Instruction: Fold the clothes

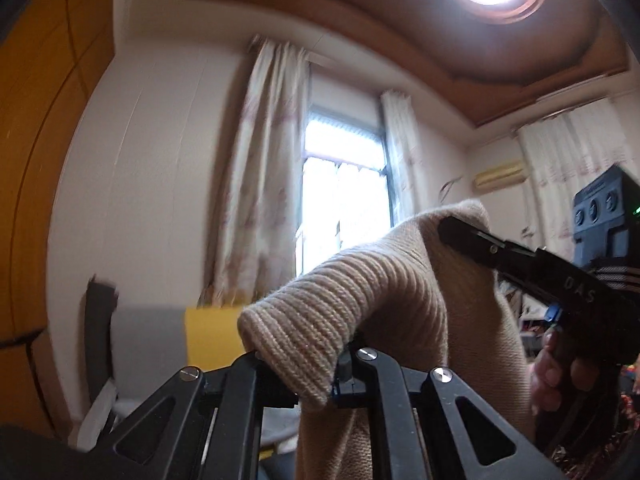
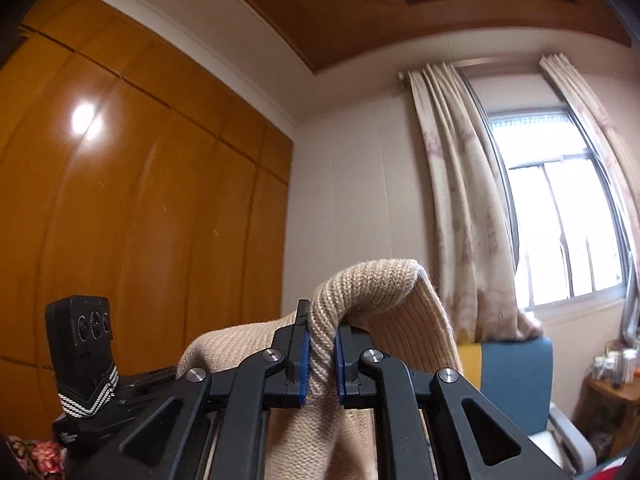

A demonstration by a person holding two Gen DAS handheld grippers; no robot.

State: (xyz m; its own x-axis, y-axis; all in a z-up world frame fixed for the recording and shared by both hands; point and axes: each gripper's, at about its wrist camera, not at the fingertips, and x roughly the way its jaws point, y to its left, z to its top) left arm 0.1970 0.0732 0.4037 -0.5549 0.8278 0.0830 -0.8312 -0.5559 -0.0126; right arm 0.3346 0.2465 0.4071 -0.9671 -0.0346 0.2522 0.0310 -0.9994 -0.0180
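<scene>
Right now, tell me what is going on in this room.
A person is holding a beige knit garment up in the air with two handheld grippers. The right gripper is clamped on a ribbed edge, and the left gripper grips another ribbed edge. The fabric hangs down between them, lifted high towards the window and curtains. No fold is visible yet.

The sweater (image 2: 360,292) I hold is beige with a ribbed knit pattern. My fingers (image 2: 303,360) are black with blue pads. The wardrobe (image 2: 140,200) is orange-brown wood; the curtains (image 2: 460,200) are cream with a faint pink print.
</scene>
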